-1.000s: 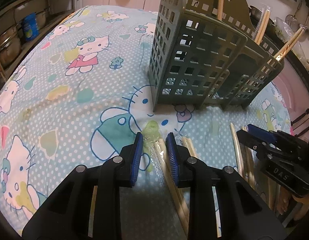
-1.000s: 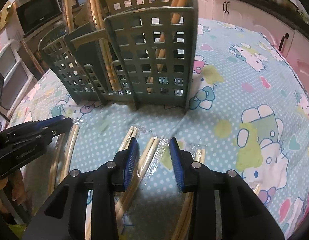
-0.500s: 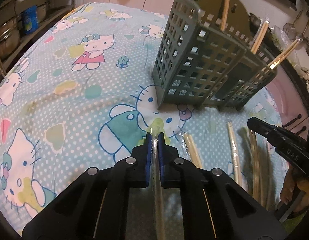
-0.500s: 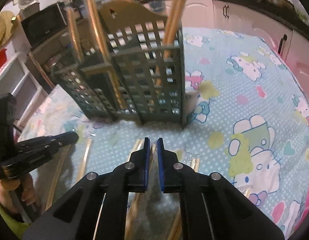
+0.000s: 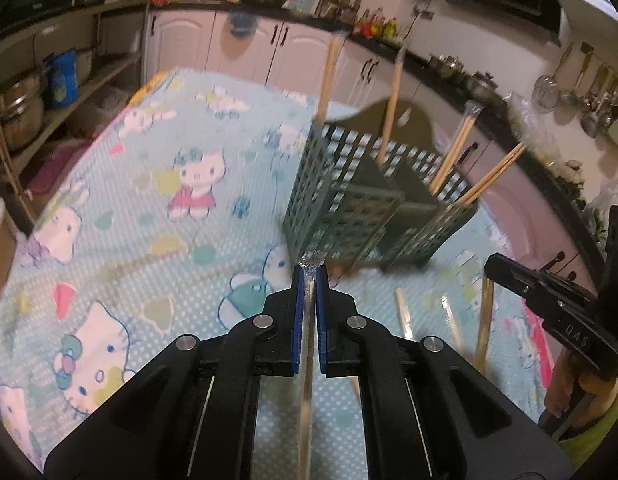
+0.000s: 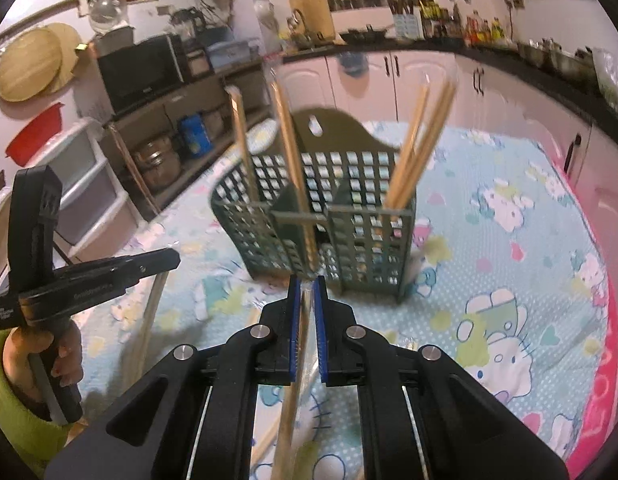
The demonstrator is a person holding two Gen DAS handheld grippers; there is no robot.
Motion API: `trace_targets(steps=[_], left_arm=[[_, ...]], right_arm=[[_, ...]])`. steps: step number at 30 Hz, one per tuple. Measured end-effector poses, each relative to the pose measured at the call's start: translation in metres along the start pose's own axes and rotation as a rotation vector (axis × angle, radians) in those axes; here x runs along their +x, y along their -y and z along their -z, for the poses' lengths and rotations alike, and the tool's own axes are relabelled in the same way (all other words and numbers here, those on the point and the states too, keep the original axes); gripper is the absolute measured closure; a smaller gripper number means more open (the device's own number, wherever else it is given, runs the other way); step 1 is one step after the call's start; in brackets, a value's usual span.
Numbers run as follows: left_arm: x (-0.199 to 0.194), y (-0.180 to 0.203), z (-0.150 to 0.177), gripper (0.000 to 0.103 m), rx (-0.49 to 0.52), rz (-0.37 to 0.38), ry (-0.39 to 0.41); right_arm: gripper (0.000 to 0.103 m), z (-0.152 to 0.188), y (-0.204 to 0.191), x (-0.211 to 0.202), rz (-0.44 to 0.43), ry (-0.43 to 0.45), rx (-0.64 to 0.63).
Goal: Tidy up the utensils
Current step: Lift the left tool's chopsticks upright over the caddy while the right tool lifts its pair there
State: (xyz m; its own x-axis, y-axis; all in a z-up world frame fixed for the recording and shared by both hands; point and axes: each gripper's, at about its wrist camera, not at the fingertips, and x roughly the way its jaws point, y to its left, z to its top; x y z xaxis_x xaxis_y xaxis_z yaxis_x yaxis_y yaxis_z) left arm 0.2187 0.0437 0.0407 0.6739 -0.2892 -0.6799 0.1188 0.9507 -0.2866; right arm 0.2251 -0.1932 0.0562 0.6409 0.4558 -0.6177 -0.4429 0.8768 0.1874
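A grey-green lattice utensil holder stands upright on the patterned tablecloth, and it also shows in the right wrist view. Several wrapped chopstick pairs stand in its compartments. My left gripper is shut on a plastic-wrapped chopstick pair, lifted off the cloth in front of the holder. My right gripper is shut on another wrapped chopstick pair, also lifted. Each gripper shows in the other's view: the right gripper and the left gripper.
More wrapped chopsticks lie on the Hello Kitty tablecloth between the grippers and also show in the right wrist view. Kitchen cabinets, shelves with pots and a microwave surround the table.
Both grippers went from open over chopsticks on the cloth to shut on them, then rose with them. The holder now looks farther and lower in both views.
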Motion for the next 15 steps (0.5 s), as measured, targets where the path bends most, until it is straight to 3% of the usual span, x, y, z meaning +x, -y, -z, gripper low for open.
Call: trace_targets(steps=[15], left_arm=[[-0.050,0.037,-0.053,0.102,0.061,0.054,0.185]], right_arm=[[0.097,-0.029,-0.021,-0.056,-0.011,0.167,-0.057]])
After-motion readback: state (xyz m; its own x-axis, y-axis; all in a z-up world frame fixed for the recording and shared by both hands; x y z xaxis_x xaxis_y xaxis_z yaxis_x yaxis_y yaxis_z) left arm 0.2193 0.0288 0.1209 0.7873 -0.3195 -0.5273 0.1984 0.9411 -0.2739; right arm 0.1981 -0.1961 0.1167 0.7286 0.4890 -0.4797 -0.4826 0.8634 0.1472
